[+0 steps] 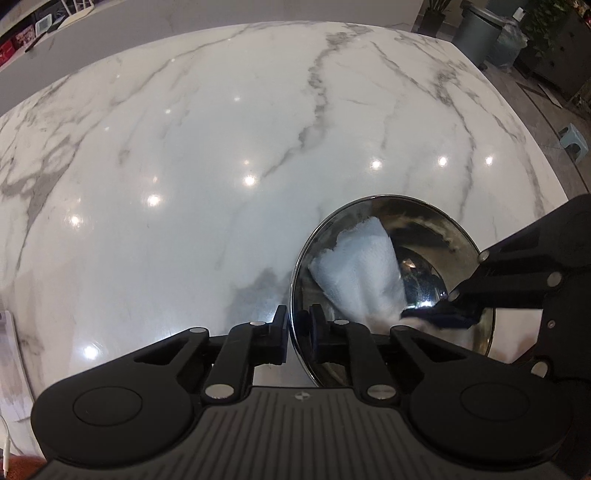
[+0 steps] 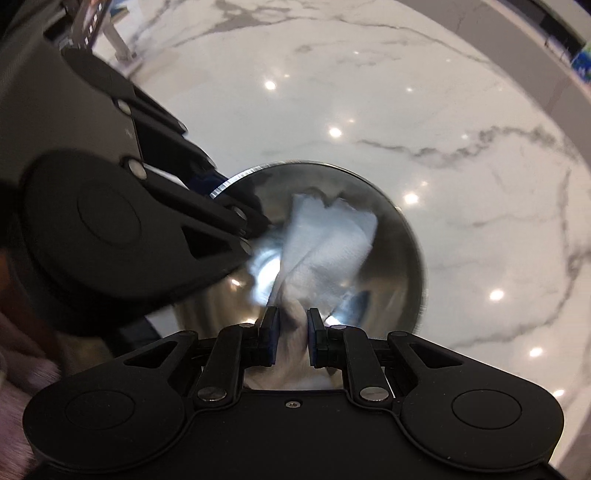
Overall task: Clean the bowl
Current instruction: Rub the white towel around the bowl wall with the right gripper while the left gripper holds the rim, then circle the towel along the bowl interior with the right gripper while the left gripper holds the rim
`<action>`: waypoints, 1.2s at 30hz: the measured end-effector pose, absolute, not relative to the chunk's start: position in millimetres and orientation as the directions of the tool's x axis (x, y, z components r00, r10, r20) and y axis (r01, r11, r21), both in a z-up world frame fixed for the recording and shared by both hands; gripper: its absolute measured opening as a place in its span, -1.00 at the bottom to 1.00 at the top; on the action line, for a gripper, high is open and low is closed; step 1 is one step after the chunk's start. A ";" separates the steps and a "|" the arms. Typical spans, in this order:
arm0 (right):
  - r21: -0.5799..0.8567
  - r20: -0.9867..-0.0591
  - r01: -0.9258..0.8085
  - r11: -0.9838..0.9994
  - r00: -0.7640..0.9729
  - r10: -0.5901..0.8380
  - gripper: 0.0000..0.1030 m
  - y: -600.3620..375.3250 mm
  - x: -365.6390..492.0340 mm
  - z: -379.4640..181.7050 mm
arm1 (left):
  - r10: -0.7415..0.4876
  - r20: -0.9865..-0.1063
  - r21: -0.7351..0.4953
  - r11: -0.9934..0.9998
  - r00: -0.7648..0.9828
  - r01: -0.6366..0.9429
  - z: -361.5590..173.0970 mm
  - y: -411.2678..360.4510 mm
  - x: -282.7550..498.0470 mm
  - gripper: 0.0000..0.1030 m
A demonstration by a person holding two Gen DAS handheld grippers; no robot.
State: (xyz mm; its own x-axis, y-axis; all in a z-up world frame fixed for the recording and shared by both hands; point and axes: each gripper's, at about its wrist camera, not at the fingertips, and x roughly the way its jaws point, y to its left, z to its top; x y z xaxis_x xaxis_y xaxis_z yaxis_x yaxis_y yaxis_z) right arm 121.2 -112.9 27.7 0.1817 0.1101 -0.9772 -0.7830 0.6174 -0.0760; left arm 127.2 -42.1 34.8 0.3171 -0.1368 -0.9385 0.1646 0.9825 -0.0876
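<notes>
A shiny steel bowl (image 1: 436,236) stands on the white marble table (image 1: 221,147). My left gripper (image 1: 299,332) is shut on the bowl's near-left rim, one finger outside and one inside. My right gripper (image 2: 291,332) is shut on a white paper towel (image 2: 325,243), whose free end is pressed into the bowl (image 2: 391,258). In the left wrist view the towel (image 1: 362,266) lies against the bowl's inner wall, and the right gripper (image 1: 443,314) reaches in from the right. In the right wrist view the left gripper (image 2: 221,188) clamps the rim at the upper left.
The marble top stretches far and left of the bowl, with lamp reflections on it. Its right edge (image 1: 546,147) drops to a floor with a small stool (image 1: 574,142) and bins (image 1: 480,29). A stand's leg (image 2: 118,40) rests on the table at far left.
</notes>
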 end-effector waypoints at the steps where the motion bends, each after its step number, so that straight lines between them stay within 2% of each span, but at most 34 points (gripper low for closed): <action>1: -0.111 -0.974 -0.788 0.605 0.208 0.091 -0.74 -112.7 119.4 27.8 | -0.134 -0.938 -0.084 0.983 0.319 0.166 35.1 -42.0 127.6 -0.79; 5: -0.192 -0.962 -0.793 0.579 0.269 0.050 -0.74 -112.1 114.0 26.9 | -0.136 -0.938 -0.086 0.983 0.320 0.164 35.4 -41.1 127.7 -0.79; 11: -0.150 -0.967 -0.774 0.615 0.245 0.073 -0.74 -120.9 119.7 27.2 | -0.163 -0.936 -0.133 0.984 0.310 0.118 34.0 -34.4 125.6 -0.76; 13: -0.128 -0.968 -0.764 0.632 0.234 0.087 -0.74 -125.2 122.6 27.8 | -0.190 -0.937 -0.168 0.981 0.292 0.098 32.6 -31.6 123.8 -0.53; 15: -0.110 -0.969 -0.756 0.646 0.226 0.098 -0.74 -129.3 124.9 28.2 | -0.214 -0.937 -0.200 0.977 0.276 0.077 31.5 -28.7 121.6 -0.51; 20: -0.093 -0.969 -0.748 0.657 0.219 0.113 -0.74 -136.2 126.6 28.6 | -0.261 -0.930 -0.254 0.965 0.258 0.059 30.9 -27.8 110.6 -0.51; 24: -0.088 -0.969 -0.742 0.665 0.220 0.116 -0.74 -138.4 122.2 30.7 | -0.260 -0.928 -0.251 0.966 0.268 0.065 33.0 -28.4 108.6 -0.52; 31: -0.063 -0.973 -0.726 0.685 0.198 0.121 -0.73 -135.2 129.3 35.0 | -0.213 -0.933 -0.189 0.976 0.289 0.111 37.2 -34.6 113.5 -0.65; 36: 0.055 -0.971 -0.717 0.694 0.124 0.205 -0.73 -126.6 127.6 31.8 | -0.163 -0.940 -0.128 0.983 0.301 0.132 38.0 -39.7 118.5 -0.77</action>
